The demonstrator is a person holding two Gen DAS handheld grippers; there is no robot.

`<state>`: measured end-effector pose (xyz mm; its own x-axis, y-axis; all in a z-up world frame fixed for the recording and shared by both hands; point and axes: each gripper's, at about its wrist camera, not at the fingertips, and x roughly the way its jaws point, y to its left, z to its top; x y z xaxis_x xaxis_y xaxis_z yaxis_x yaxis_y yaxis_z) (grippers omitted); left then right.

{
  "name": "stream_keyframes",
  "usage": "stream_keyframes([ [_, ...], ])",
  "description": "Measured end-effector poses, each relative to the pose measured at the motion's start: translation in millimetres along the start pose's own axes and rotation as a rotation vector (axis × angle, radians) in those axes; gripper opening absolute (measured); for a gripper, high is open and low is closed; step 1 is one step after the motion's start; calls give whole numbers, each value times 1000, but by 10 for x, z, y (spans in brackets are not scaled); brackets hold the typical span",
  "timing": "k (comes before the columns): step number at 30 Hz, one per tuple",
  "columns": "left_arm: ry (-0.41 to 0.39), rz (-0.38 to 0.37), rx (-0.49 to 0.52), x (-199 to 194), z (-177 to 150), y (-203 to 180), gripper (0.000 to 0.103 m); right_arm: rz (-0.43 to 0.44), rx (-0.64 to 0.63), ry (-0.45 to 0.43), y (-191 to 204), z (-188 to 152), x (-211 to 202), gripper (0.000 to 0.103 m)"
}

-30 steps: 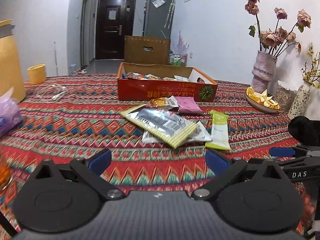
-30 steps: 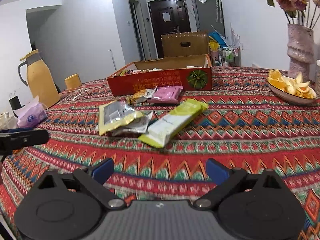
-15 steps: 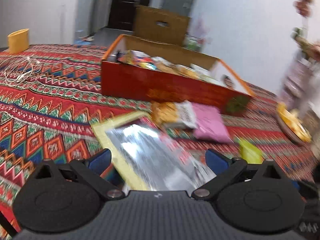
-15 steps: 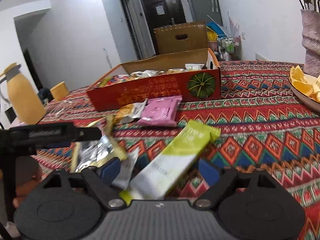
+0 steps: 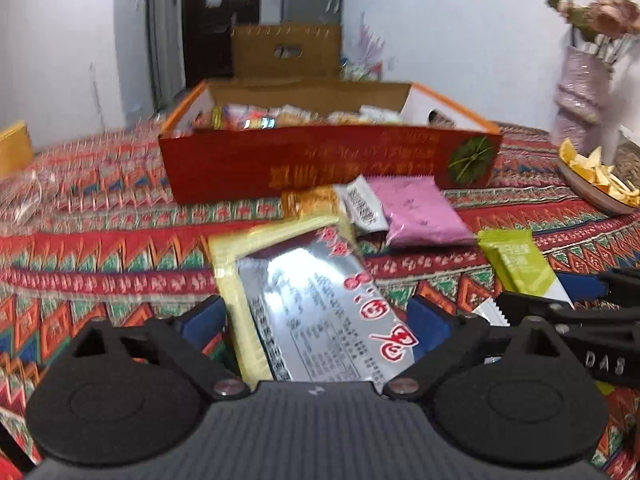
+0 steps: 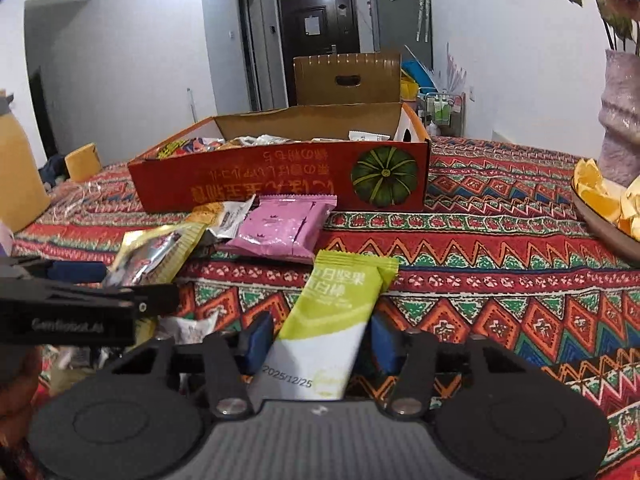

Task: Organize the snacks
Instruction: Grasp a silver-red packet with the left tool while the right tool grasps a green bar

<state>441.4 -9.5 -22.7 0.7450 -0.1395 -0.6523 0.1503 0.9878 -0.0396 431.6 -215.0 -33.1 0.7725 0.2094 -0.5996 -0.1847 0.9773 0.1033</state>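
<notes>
A silver and yellow snack packet (image 5: 308, 300) lies between the open fingers of my left gripper (image 5: 316, 320); the pads stand beside its edges. My right gripper (image 6: 316, 340) has closed in on a green and white snack bar (image 6: 336, 312), its pads touching the bar's sides. A pink packet (image 5: 416, 208) (image 6: 280, 228) and an orange packet (image 5: 312, 200) lie in front of the red cardboard box (image 5: 240, 164) (image 6: 248, 184), which holds several snacks. The right gripper shows in the left wrist view (image 5: 580, 300).
A plate of orange peel (image 6: 600, 208) and a pink vase (image 6: 620, 120) stand at the right. A yellow jug (image 6: 16, 176) and a yellow cup (image 6: 82, 160) stand at the left. A patterned cloth (image 6: 500, 260) covers the table.
Both grippers moved forward and down onto the snack pile. The right fingers narrowed onto the green bar. The left gripper came around the silver packet, still wide.
</notes>
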Motion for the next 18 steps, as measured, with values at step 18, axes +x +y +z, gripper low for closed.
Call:
stream_keyframes([
  [18, -155, -51, -240, -1712, -626, 398, 58, 39, 12, -29, 80, -655, -1216, 36],
])
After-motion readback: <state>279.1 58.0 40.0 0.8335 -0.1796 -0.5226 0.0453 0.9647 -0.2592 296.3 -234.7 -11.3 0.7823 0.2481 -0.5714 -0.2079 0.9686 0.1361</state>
